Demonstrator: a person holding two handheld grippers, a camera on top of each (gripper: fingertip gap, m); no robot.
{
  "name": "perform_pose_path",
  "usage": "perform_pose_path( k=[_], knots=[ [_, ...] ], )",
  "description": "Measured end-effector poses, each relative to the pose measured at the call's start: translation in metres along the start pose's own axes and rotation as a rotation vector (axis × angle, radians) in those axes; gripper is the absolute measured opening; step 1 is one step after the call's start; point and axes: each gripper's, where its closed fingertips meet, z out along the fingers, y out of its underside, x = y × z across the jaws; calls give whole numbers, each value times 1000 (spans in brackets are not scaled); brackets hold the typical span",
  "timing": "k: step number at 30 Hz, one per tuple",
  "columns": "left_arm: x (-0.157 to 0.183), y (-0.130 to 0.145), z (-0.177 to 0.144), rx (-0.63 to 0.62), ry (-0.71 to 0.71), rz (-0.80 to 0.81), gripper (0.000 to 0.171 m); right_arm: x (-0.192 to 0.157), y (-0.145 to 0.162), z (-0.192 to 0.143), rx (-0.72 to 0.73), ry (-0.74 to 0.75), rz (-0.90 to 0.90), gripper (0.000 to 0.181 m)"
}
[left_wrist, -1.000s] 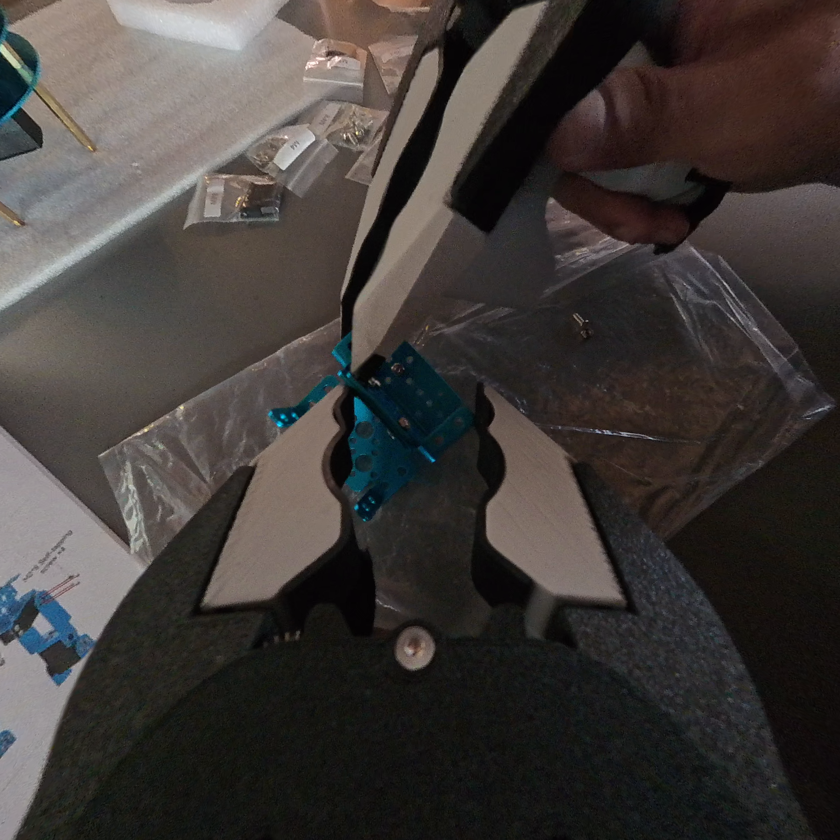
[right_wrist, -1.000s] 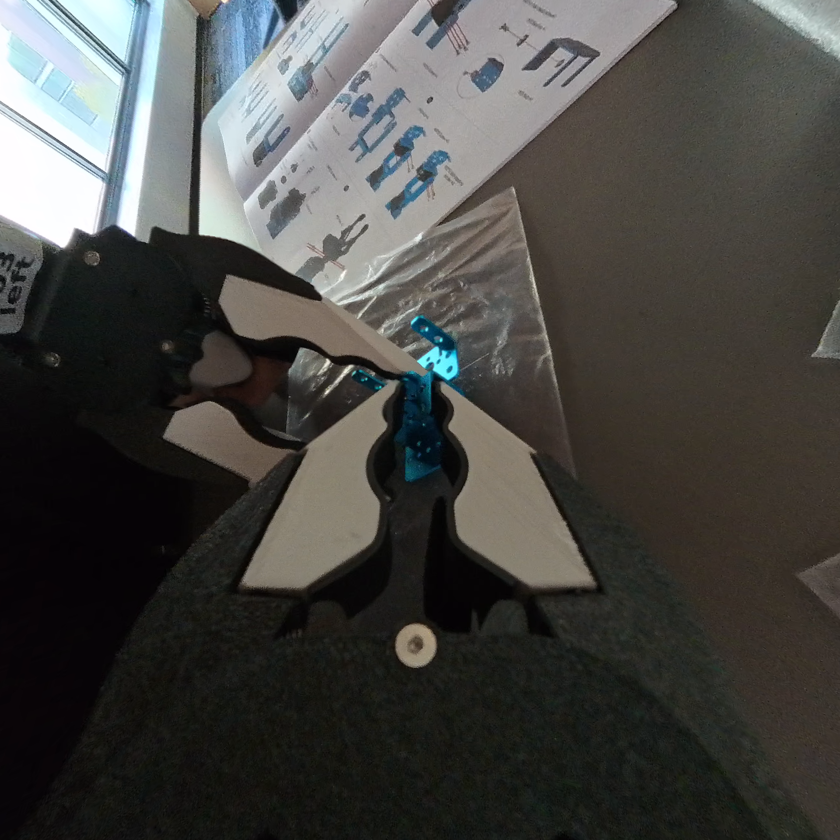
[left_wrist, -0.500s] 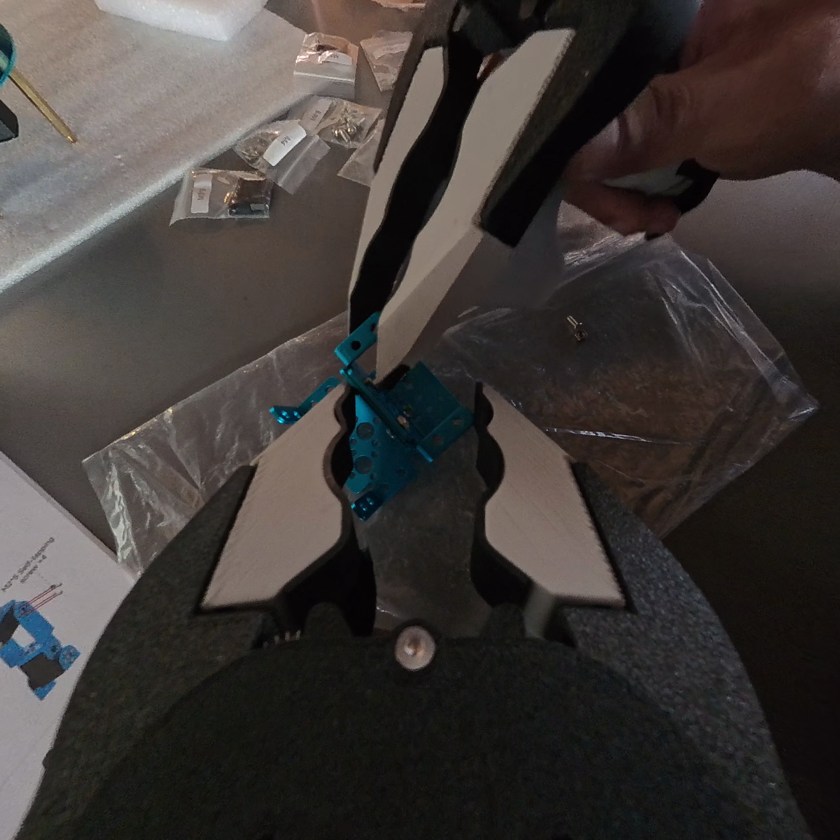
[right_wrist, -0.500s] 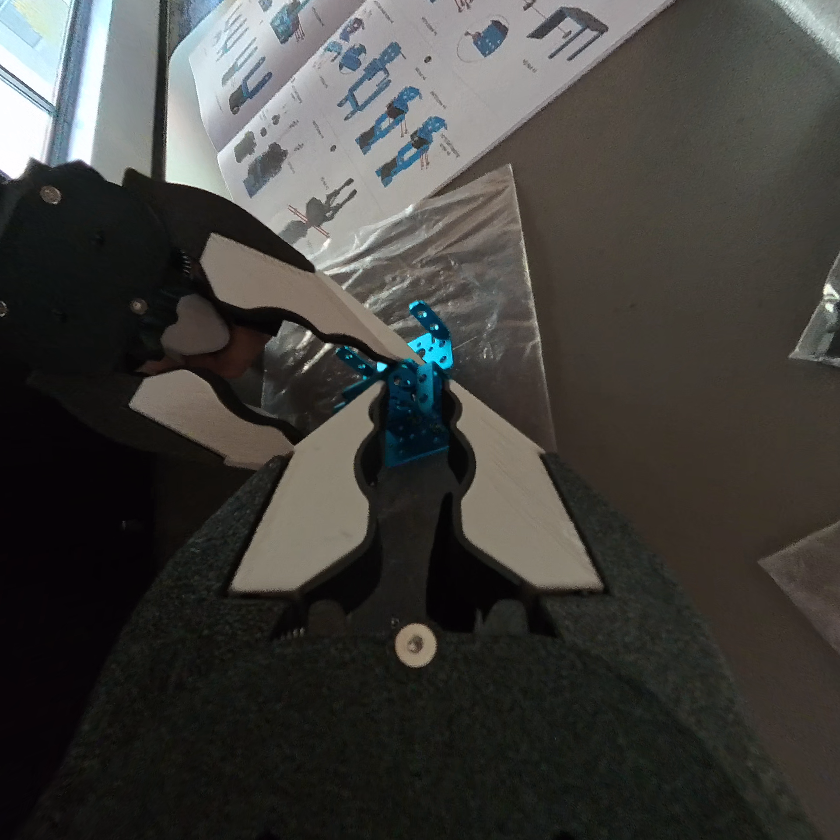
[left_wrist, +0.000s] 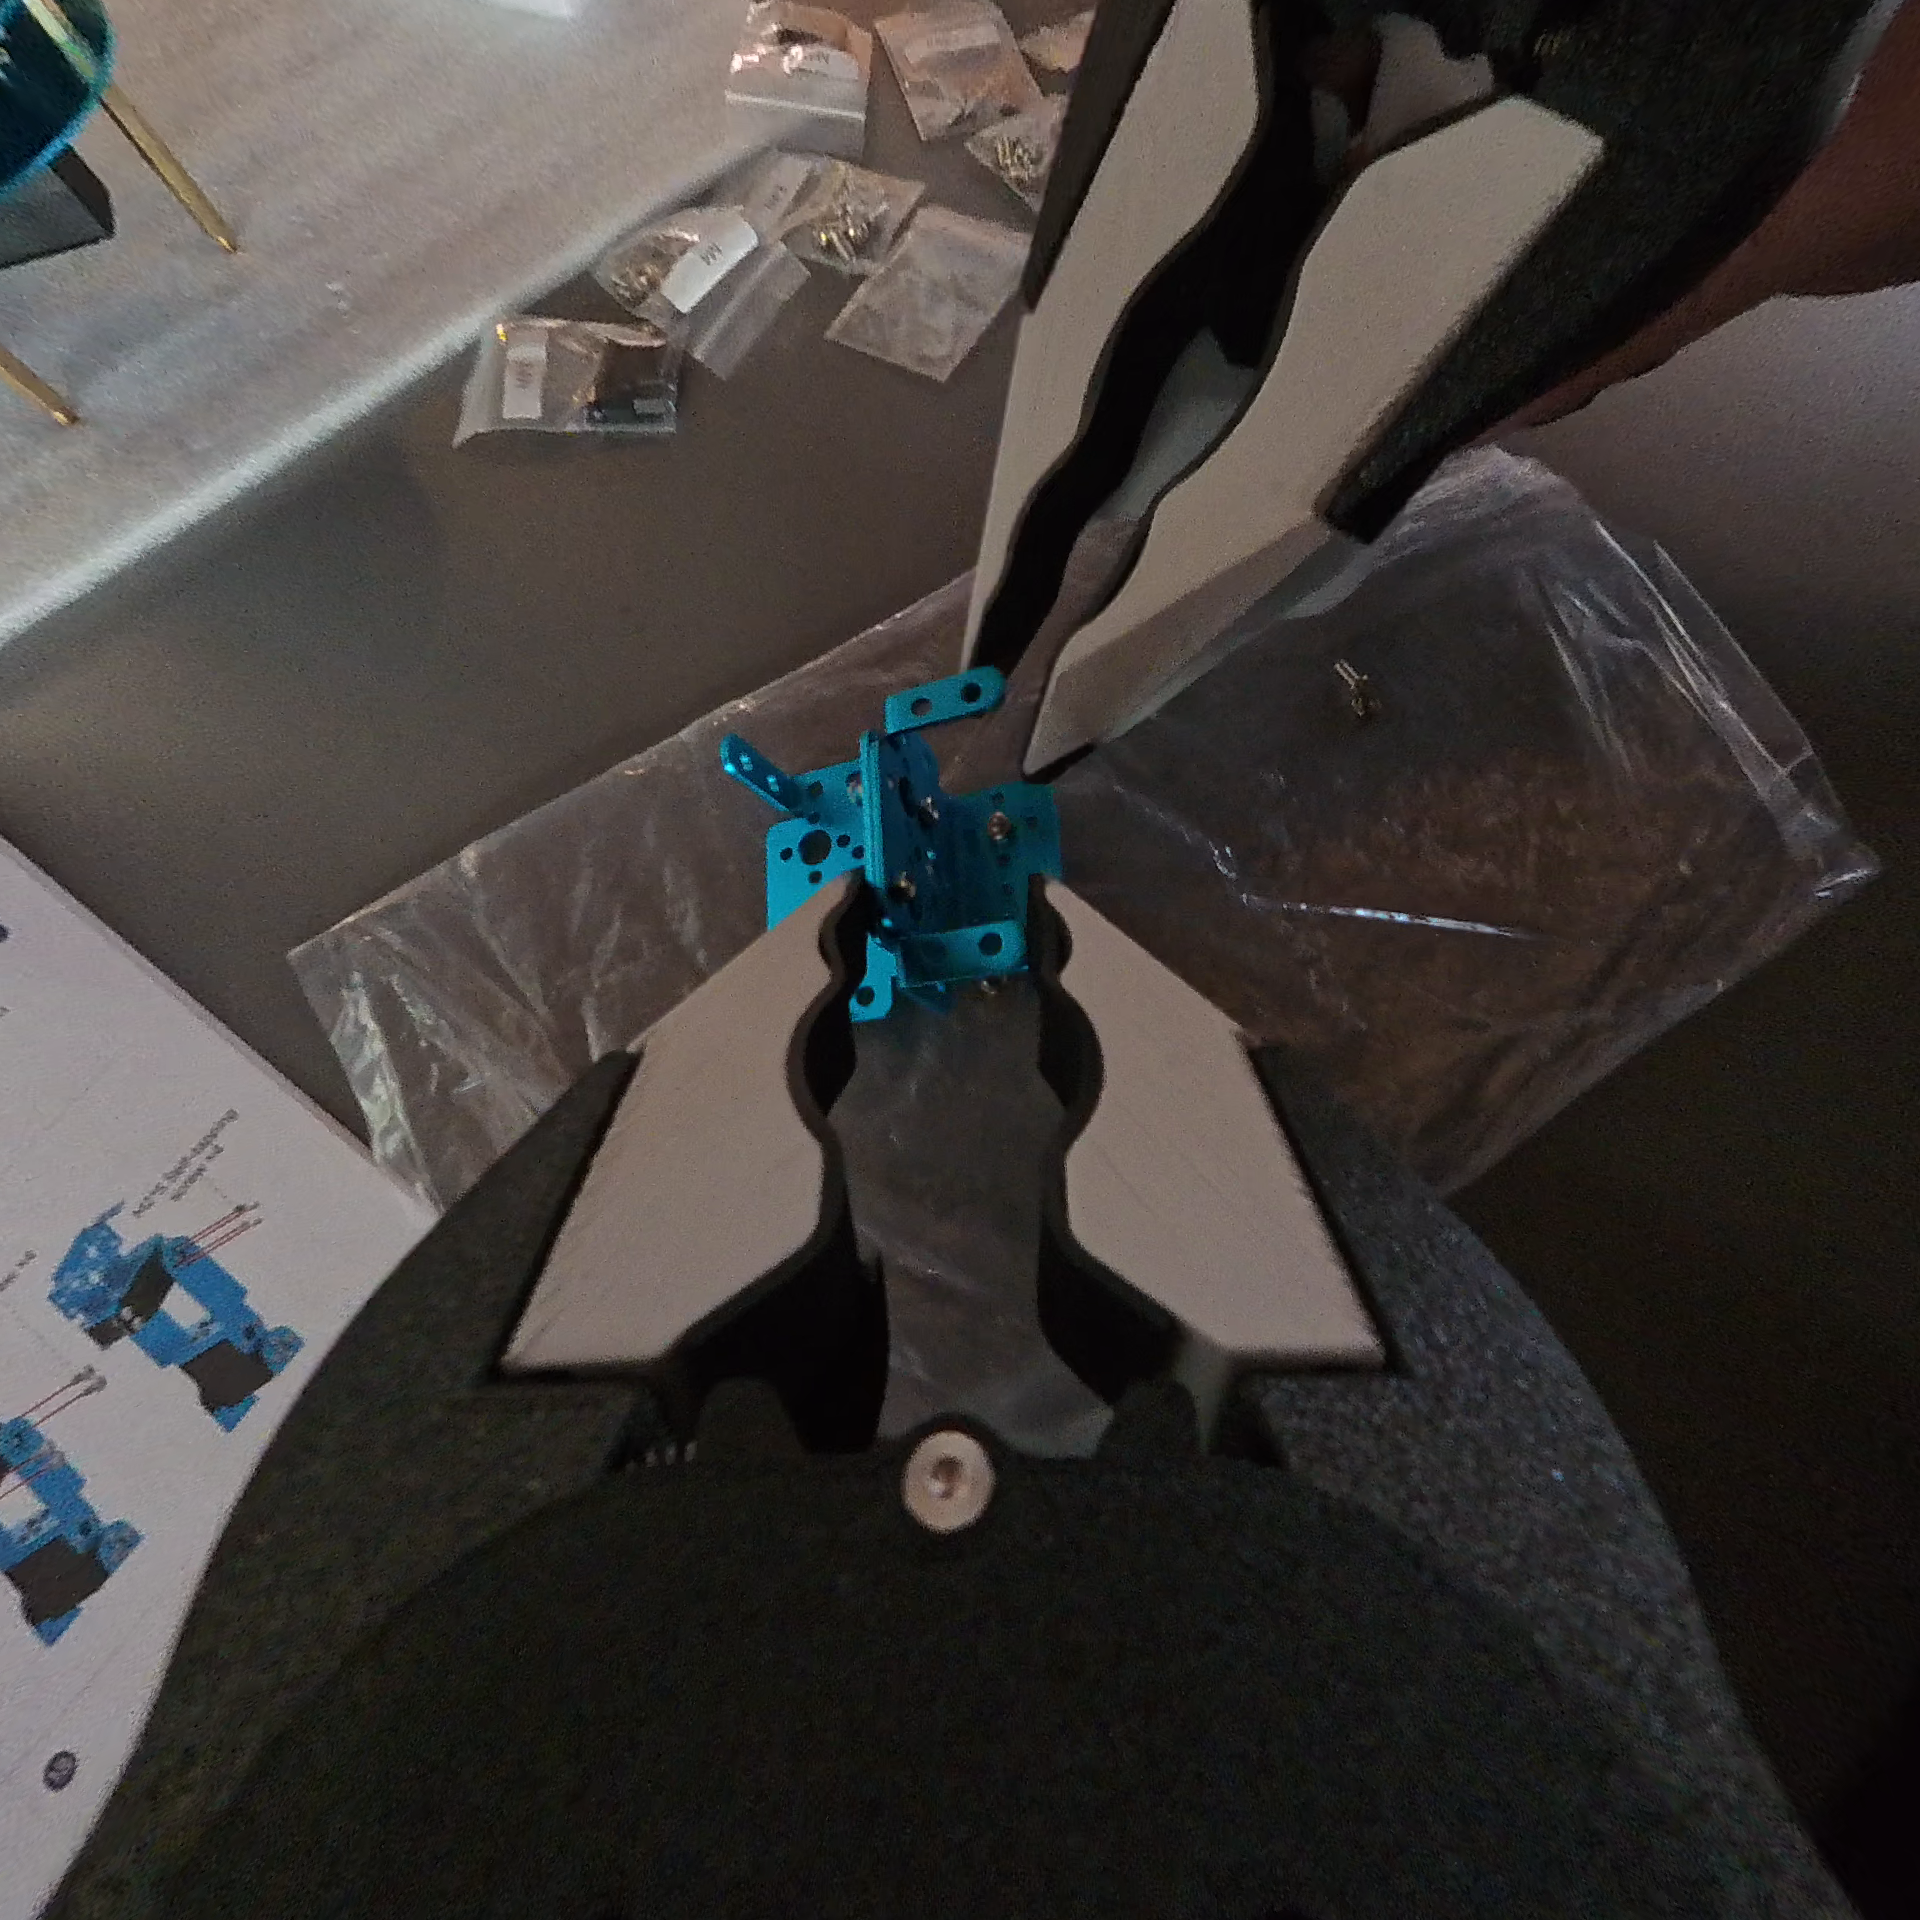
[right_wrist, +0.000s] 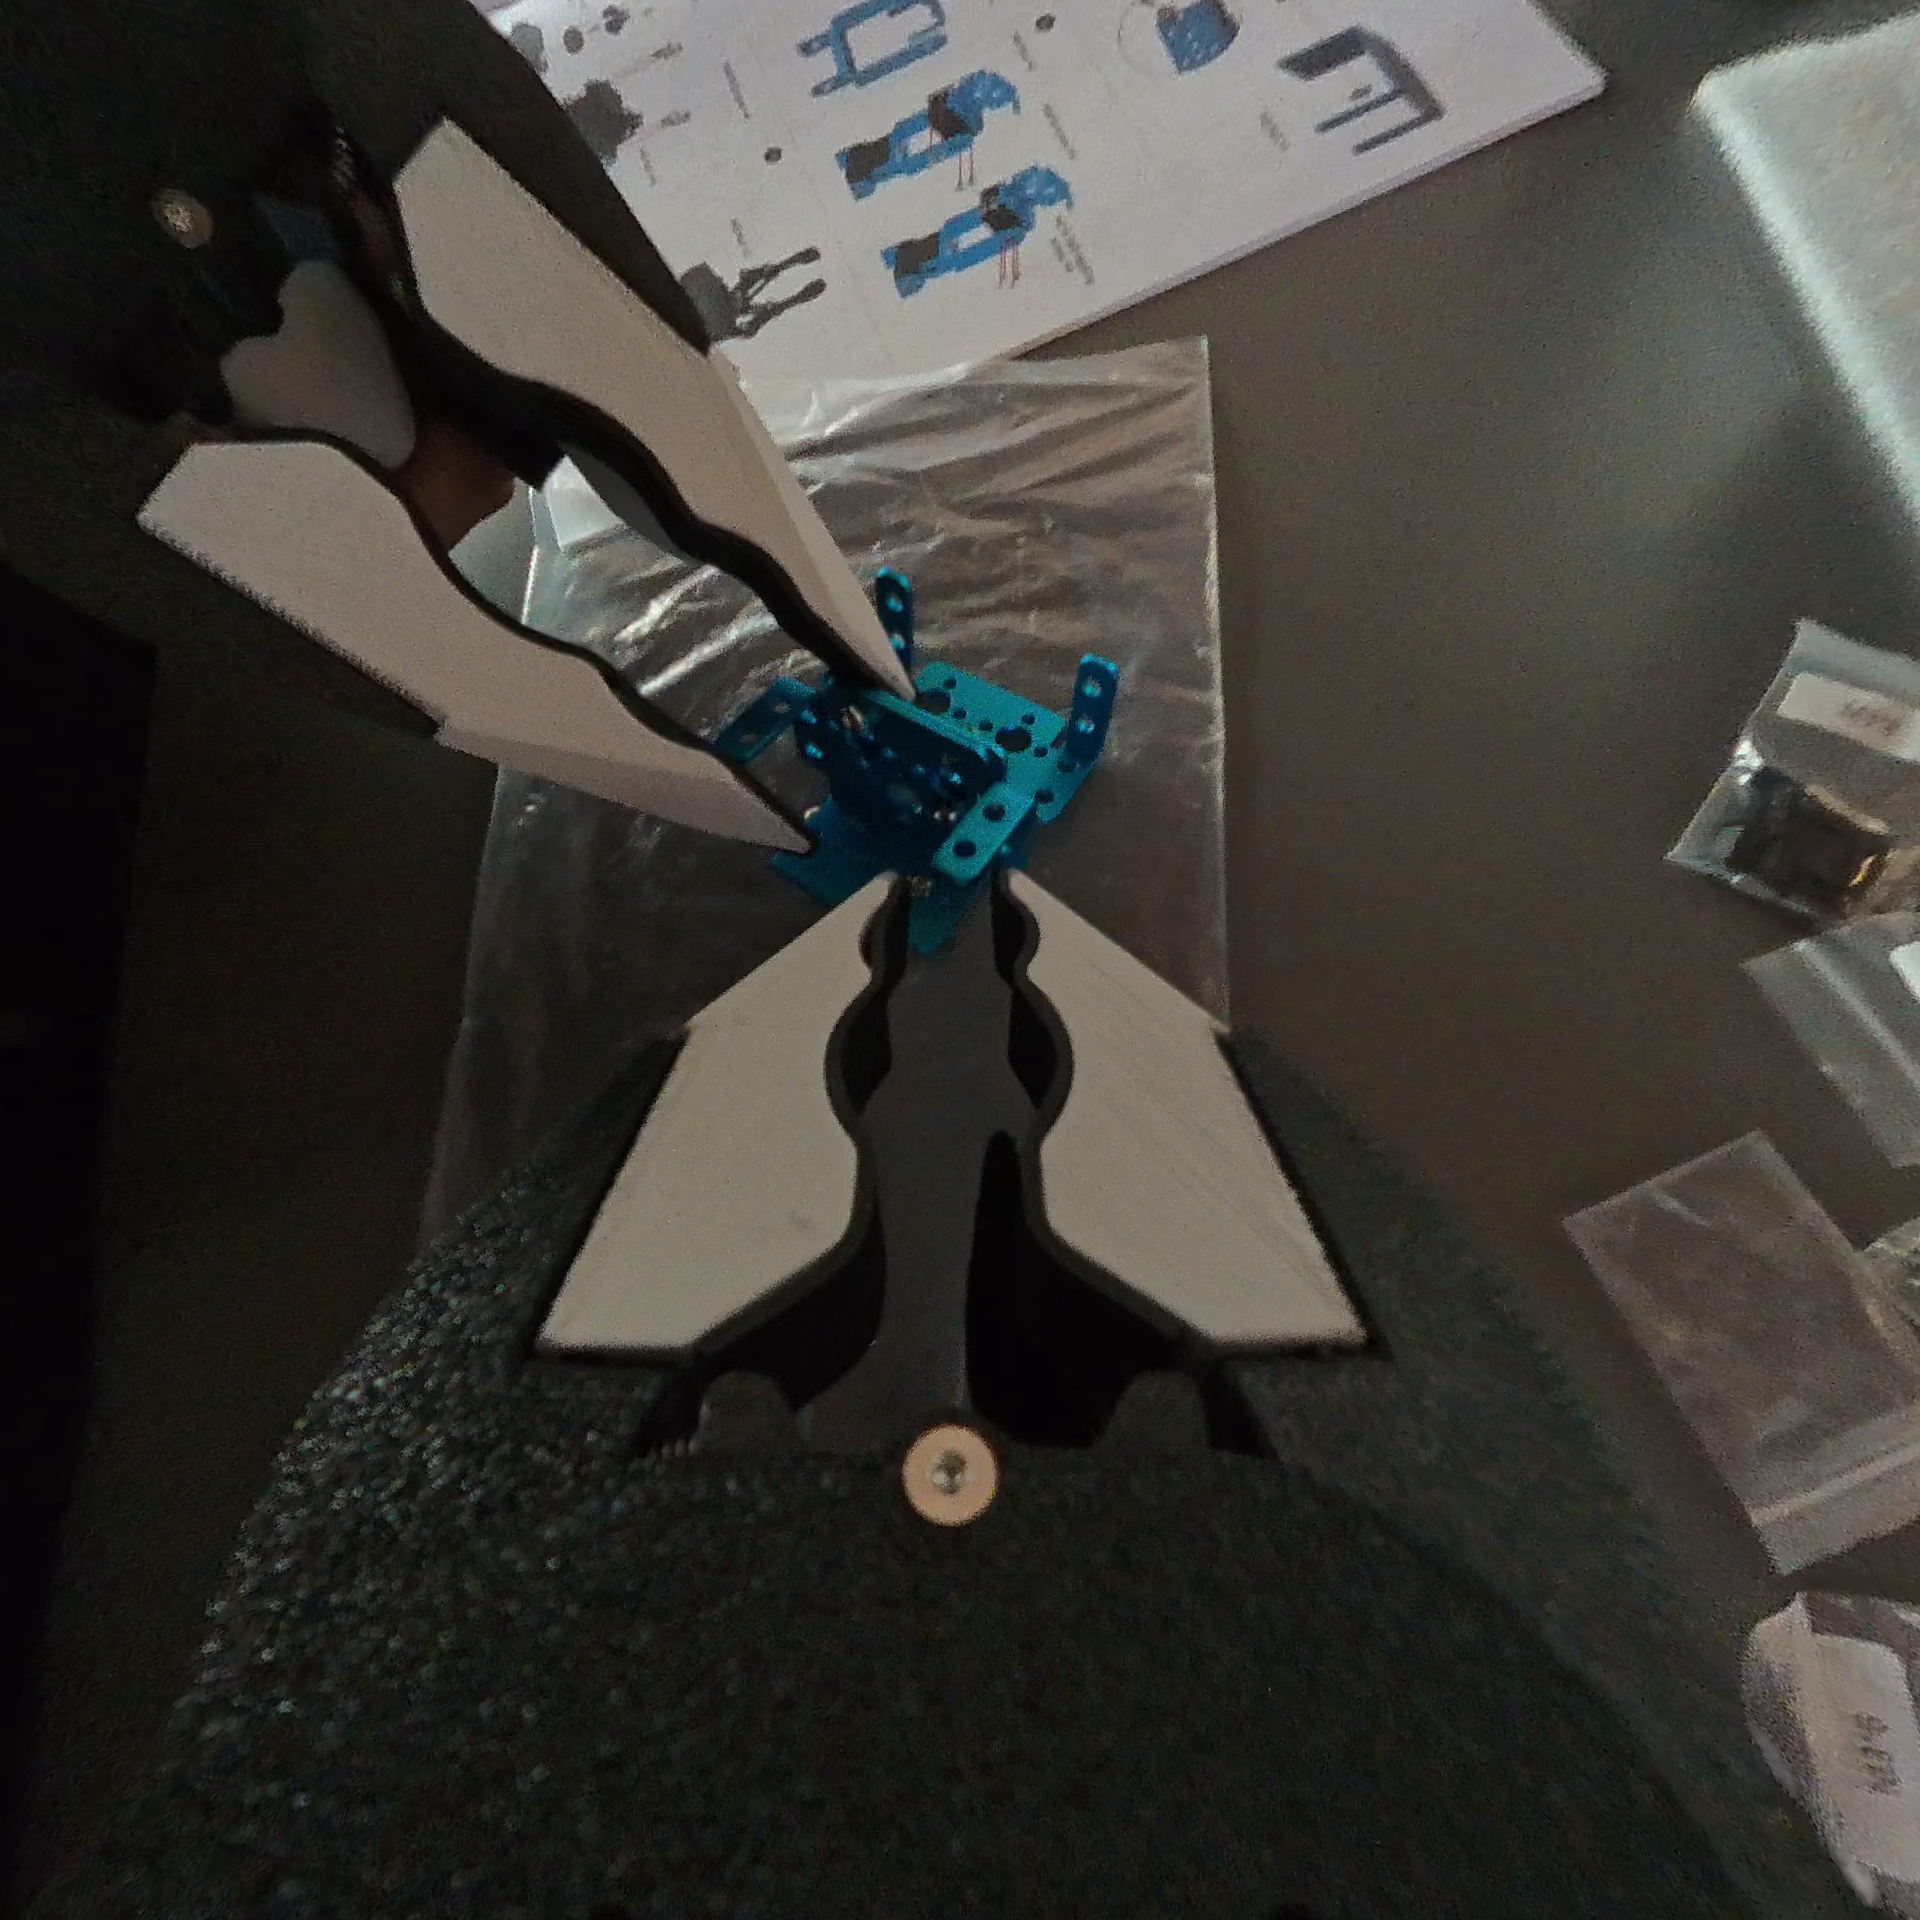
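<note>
A blue perforated metal bracket assembly (left_wrist: 935, 842) is held just above a clear plastic bag (left_wrist: 1455, 883) on the dark table. My left gripper (left_wrist: 943, 885) is closed on its sides, both fingertips touching it. My right gripper (left_wrist: 1008, 717) comes in from above, held by a hand (left_wrist: 1829, 239). In the right wrist view my right gripper (right_wrist: 951, 883) pinches a plate edge of the assembly (right_wrist: 935, 748). My left gripper (right_wrist: 854, 767) clamps it from the upper left, over the bag (right_wrist: 1039, 499).
A white instruction sheet (left_wrist: 125, 1299) lies at the left, and shows at the top of the right wrist view (right_wrist: 1039, 156). Several small parts bags (left_wrist: 582, 379) lie beyond, others at the right (right_wrist: 1787, 821). A loose screw (left_wrist: 1354, 686) rests on the big bag. Only a small space, under 4 cm, lies between the two pairs of fingers.
My left gripper's fingers have closed from wide open onto the blue assembly. The assembly has turned and lifted between the two grippers. The right gripper has tilted to look down on it.
</note>
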Motion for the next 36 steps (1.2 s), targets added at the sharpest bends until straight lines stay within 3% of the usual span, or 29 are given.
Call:
perform_pose_path(
  k=[5, 13, 21, 27, 32, 36],
  knots=[
    [6, 5, -8, 5, 21, -3, 43, -1, -2, -17, 18, 26, 76, 15],
    [2, 9, -17, 27, 0, 44, 43, 6, -12, -10, 65, 127, 192, 16],
    [-29, 14, -31, 24, 100, -31, 48, 4, -7, -5, 45, 51, 209, 15],
    [-48, 26, -16, -65, 142, 47, 37, 11, -18, 3, 8, 13, 191, 9],
    [-56, 22, -19, -46, 119, 113, 36, 26, -14, -3, -55, -42, 129, 9],
    [-66, 21, -8, -56, 131, 242, 34, 19, -15, -8, -20, -96, 94, 16]
  ],
)
